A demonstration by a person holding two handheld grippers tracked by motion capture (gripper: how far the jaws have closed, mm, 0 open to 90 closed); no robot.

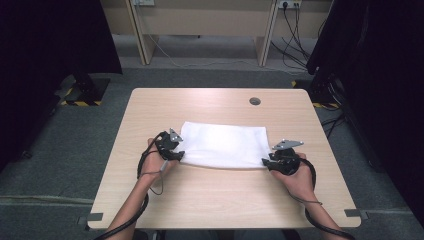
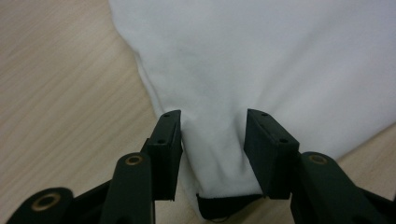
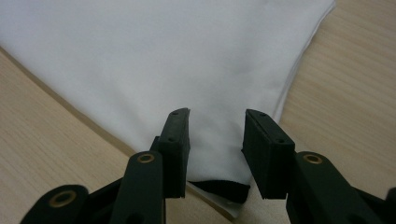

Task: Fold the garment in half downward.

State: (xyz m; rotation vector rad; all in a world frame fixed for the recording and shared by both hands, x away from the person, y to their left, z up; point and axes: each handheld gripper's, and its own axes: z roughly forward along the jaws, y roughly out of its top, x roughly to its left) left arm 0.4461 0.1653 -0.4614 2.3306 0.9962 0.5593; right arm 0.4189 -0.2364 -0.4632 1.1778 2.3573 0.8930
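A: High view: flat white rectangular cloth point(image 1: 223, 145) lies mid-table on the pale wooden table point(image 1: 210, 200); left gripper point(image 1: 176, 155) and right gripper point(image 1: 266, 162) sit at its near corners.

B: Gripper views: jaws straddle each corner, gaps visible, nothing pinched. Step judged: grasping. Next: clamp both corners fully before lifting to fold.

In the high view the near left corner of the white cloth point(image 1: 223, 145) lies hidden under the left gripper point(image 1: 176, 155), and its near right corner under the right gripper point(image 1: 268, 163). Whether the fingers point(image 2: 168, 140) press the fabric between them cannot be told in either gripper view. Both gripper views cut the cloth off at their top edges. The surface point(image 1: 220, 200) hides the floor beneath it, and the person's forearms leave the bottom edge.
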